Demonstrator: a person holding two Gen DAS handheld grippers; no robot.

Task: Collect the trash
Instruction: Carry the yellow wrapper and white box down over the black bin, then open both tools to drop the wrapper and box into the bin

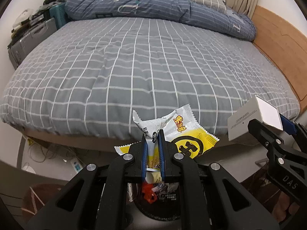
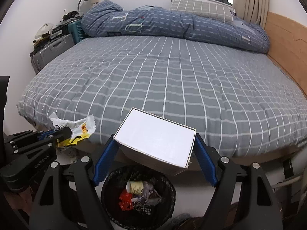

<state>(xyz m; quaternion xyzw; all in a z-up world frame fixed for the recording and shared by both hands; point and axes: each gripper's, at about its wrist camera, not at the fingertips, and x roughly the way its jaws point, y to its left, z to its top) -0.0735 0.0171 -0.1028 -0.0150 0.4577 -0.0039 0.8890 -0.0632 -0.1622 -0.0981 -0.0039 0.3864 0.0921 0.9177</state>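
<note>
My left gripper (image 1: pixel 153 134) is shut on a white and yellow snack wrapper (image 1: pixel 184 132), pinched between its blue pads. The same wrapper (image 2: pixel 76 128) and left gripper (image 2: pixel 65 132) appear at the lower left of the right wrist view. My right gripper (image 2: pixel 154 132) is shut on a white cardboard box (image 2: pixel 153 141), its blue pads pressing the box's two sides. That box (image 1: pixel 253 120) shows at the right edge of the left wrist view. A round black trash bin (image 2: pixel 138 195) holding a cup, red scraps and other rubbish stands on the floor directly below both grippers; its contents (image 1: pixel 151 191) show beneath the left jaws.
A bed with a grey checked sheet (image 2: pixel 172 80) fills the view ahead, a blue duvet (image 2: pixel 172 26) and pillow piled at its far end. A wooden panel (image 2: pixel 284 46) runs along the right. Suitcases and clutter (image 2: pixel 53 42) stand at the left. A power strip and cables (image 1: pixel 76 165) lie on the floor.
</note>
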